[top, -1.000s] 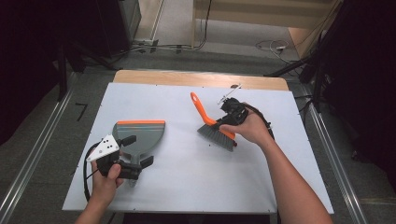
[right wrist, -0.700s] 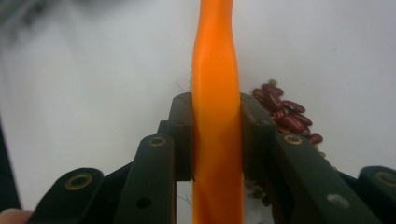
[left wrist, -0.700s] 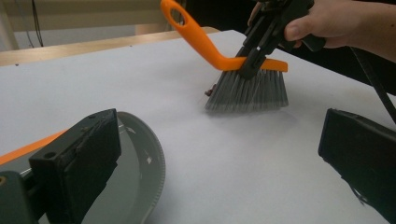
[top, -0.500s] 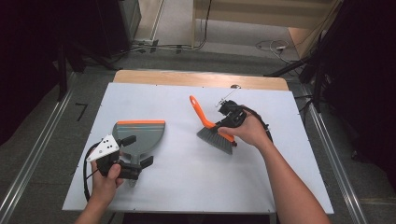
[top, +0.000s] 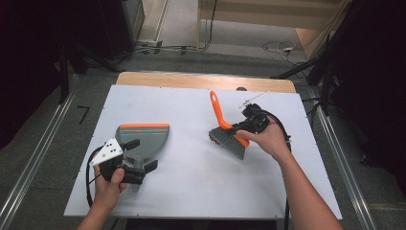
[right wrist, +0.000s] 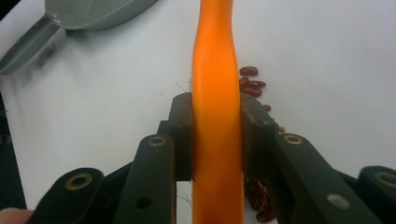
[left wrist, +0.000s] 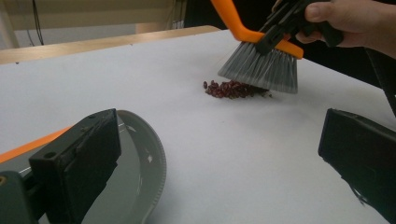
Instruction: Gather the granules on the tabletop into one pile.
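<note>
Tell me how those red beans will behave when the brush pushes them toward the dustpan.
The red beans look small, smooth and rounded, so they will probably roll and scatter. They lie loose on a smooth white table, so likely light and quick to slide. The soft grey bristles may let a few slip through.

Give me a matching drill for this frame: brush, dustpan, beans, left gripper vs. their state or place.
Things:
1. brush
2. dustpan
3. beans
4. left gripper

States or places:
A. small dark red pile under the bristles
B. jaws apart, either side of the grey handle
C. orange handle clamped in the right gripper
D. flat on the table, orange edge on its far side

Pairs: 1-C, 2-D, 3-A, 4-B
</note>
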The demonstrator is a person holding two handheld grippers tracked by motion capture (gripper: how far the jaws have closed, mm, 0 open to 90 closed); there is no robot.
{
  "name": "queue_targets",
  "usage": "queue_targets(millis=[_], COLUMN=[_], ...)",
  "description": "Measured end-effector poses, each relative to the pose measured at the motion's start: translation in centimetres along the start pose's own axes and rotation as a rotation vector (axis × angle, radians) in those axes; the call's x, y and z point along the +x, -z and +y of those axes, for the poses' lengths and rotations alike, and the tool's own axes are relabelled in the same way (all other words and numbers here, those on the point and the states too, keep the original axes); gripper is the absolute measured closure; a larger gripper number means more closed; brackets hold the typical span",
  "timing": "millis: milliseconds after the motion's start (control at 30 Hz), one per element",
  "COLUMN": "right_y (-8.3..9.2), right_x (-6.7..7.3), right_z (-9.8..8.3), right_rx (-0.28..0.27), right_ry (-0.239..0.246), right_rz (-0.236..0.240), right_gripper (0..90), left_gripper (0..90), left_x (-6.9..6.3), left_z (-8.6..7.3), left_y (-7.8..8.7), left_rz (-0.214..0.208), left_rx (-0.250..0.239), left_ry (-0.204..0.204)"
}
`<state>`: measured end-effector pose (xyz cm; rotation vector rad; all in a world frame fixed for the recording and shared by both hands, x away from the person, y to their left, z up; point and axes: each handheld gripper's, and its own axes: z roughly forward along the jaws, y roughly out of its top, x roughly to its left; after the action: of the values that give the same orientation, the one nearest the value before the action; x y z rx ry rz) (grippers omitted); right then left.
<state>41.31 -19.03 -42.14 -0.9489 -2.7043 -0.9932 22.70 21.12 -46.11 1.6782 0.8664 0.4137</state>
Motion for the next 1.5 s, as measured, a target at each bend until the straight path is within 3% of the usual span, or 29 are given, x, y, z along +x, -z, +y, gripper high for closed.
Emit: queue_targets(millis=[467, 600, 867, 1133, 1500], right_y=[5.2, 5.9, 7.4, 8.4, 8.7], right_x=[-0.3, -0.4, -0.3, -0.2, -1.1], right_z=[-5.9, -8.2, -12.7, -16.7, -18.0], right_rx=[-0.145, -0.181, -0.280, -0.311, -0.327], right_ry=[-0.116, -0.162, -0.260, -0.315, -0.346], right_rz=[-0.058, -0.087, -0.096, -0.088, -0.096], right_gripper=[69.0, 69.0, 69.0, 68.9, 68.9], left_gripper=[0.0, 0.0, 0.0, 0.0, 0.0], left_x=[-0.1, 0.0, 0.3, 0.2, 0.2], left_z=[0.0, 0.0, 0.0, -0.1, -0.2], left_y=[-0.1, 0.0, 0.4, 0.7, 0.7], left_rz=[0.001, 0.002, 0.010, 0.008, 0.007], left_rx=[-0.005, -0.011, -0.030, -0.046, -0.050], left_ry=[-0.003, 0.004, 0.012, 0.010, 0.014])
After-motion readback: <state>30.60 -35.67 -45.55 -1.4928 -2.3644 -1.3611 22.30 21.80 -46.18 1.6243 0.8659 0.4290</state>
